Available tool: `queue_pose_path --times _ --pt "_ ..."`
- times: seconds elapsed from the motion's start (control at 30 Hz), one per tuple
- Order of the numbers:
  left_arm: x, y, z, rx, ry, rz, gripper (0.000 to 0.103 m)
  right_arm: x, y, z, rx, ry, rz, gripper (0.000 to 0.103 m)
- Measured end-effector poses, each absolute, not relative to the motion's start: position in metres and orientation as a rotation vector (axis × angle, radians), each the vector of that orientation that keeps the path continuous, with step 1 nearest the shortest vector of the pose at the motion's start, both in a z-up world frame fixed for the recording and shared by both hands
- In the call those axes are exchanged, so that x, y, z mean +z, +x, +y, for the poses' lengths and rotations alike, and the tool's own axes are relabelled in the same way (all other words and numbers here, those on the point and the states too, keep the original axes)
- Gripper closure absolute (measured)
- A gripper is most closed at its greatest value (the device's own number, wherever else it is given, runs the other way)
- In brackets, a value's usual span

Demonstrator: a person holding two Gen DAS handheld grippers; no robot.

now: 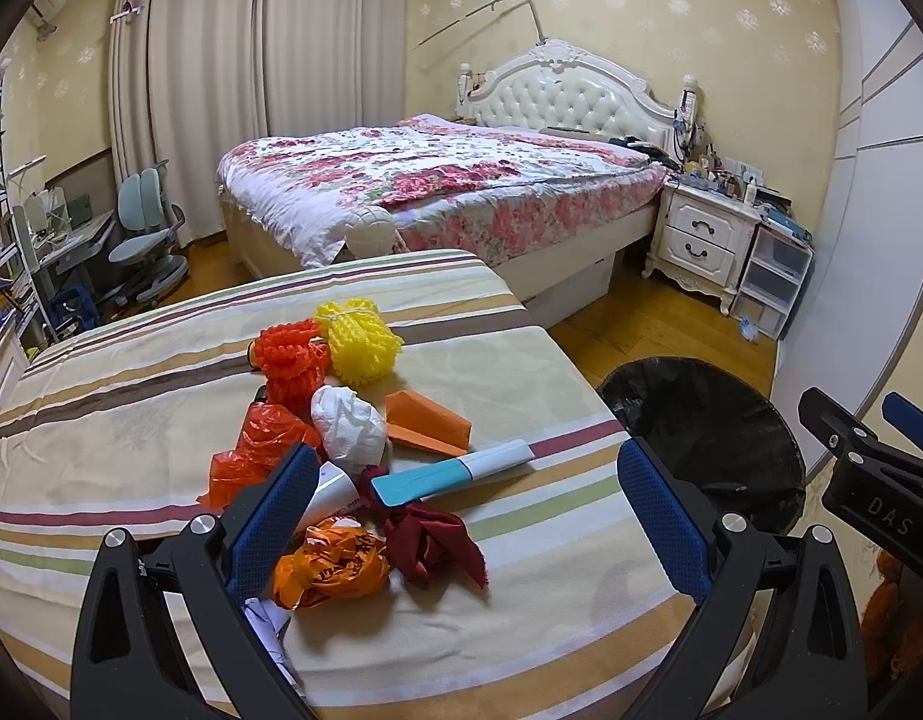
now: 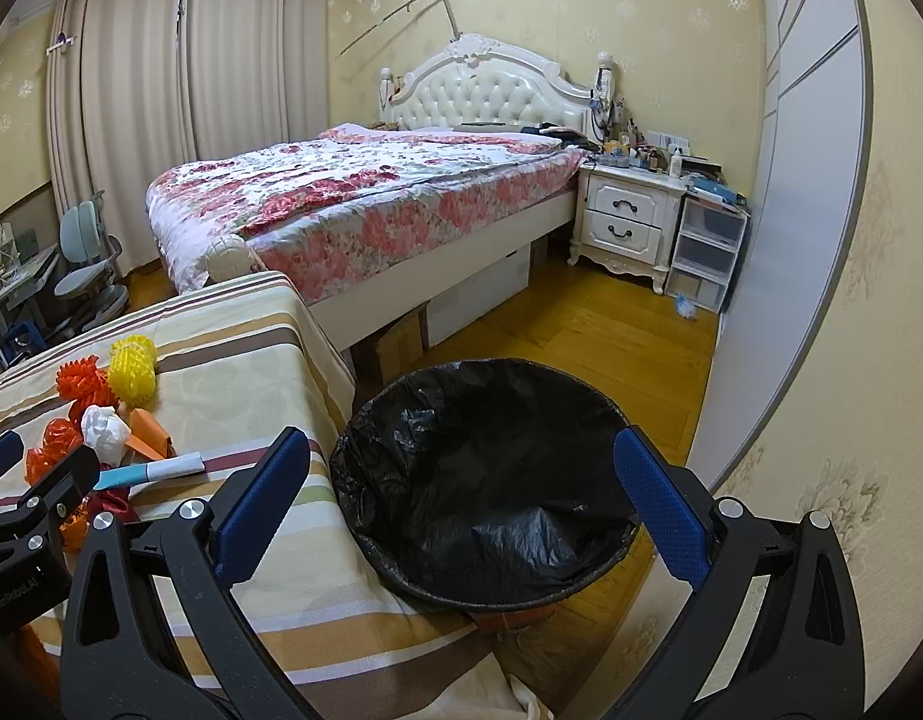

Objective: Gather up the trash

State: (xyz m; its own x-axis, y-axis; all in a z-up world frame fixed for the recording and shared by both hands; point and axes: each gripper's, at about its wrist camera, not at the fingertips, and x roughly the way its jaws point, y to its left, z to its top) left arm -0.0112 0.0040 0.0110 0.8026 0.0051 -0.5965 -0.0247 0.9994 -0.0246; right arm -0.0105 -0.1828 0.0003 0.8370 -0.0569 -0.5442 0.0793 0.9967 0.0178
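A pile of trash lies on the striped tablecloth (image 1: 131,372): yellow foam net (image 1: 359,339), orange foam net (image 1: 290,360), white crumpled bag (image 1: 347,423), orange folded paper (image 1: 428,420), teal-and-white tube (image 1: 455,471), dark red cloth (image 1: 431,540), orange plastic bags (image 1: 329,564). My left gripper (image 1: 467,516) is open and empty, hovering just over the near side of the pile. A bin with a black liner (image 2: 485,480) stands on the floor right of the table. My right gripper (image 2: 461,492) is open and empty above the bin.
A bed with a floral cover (image 1: 437,186) stands behind the table. A white nightstand (image 1: 701,234) and plastic drawers (image 1: 773,276) are at the right wall. A desk chair (image 1: 146,234) is at far left. The floor is wood (image 2: 569,324).
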Motion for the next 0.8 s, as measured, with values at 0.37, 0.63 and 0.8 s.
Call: queue_pose_path --times 0.37,0.63,0.8 --pt "0.01 -0.011 0.004 0.016 -0.031 0.64 0.006 -0.002 -0.013 -0.184 -0.073 0.044 0.579 0.004" --pt "0.011 -0.019 0.011 0.032 -0.022 0.638 0.006 -0.01 -0.018 -0.178 -0.056 0.041 0.578 0.004" --pt "0.001 -0.035 0.029 0.072 -0.009 0.648 0.006 -0.011 -0.021 -0.165 -0.029 0.039 0.58 0.004"
